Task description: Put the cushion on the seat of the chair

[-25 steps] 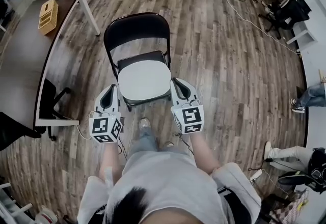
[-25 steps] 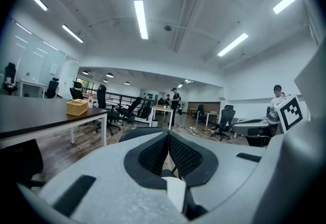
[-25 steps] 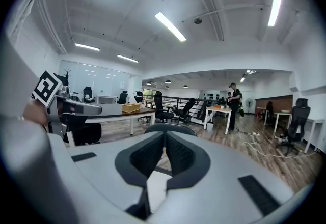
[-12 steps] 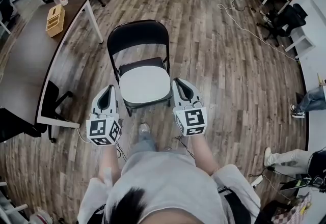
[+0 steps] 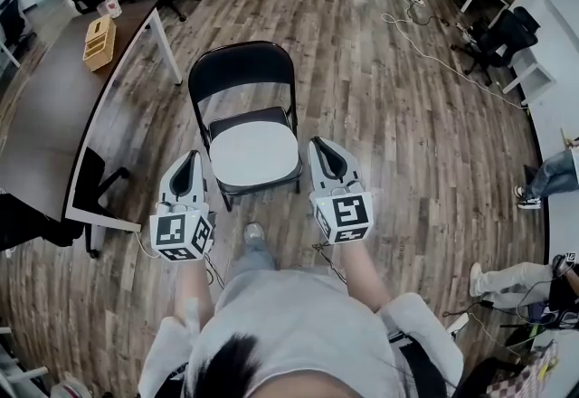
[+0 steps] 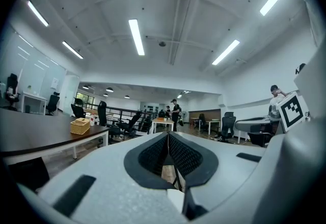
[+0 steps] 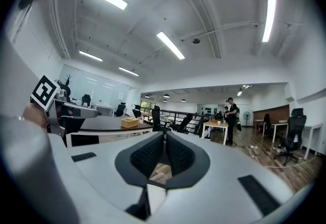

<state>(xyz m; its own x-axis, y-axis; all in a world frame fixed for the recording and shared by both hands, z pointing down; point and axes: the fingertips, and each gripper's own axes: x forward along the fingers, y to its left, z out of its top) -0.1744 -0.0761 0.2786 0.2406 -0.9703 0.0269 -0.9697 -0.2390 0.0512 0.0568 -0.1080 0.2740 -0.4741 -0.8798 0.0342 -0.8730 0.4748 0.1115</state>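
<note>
Black folding chair (image 5: pixel 242 71) on the wood floor (image 5: pixel 407 134), at the person's 12 o'clock. The pale cushion (image 5: pixel 253 155) lies flat on its seat. The left gripper (image 5: pixel 190 157) is at the cushion's 9 o'clock and the right gripper (image 5: pixel 318 146) at its 3 o'clock. Both pairs of jaws are pressed together, gripping nothing.

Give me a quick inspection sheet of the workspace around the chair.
Surface: wood plank floor.
Job's things: cushion lies flat on the seat of the black folding chair.
Clutter: basket and bottle on the brown table.
Grippers: left gripper and right gripper both shut and empty, either side of the seat, not touching it.
Cables: white cable loose on the floor beyond the chair.
Surroundings: office chair; a person's legs at the right edge.
</note>
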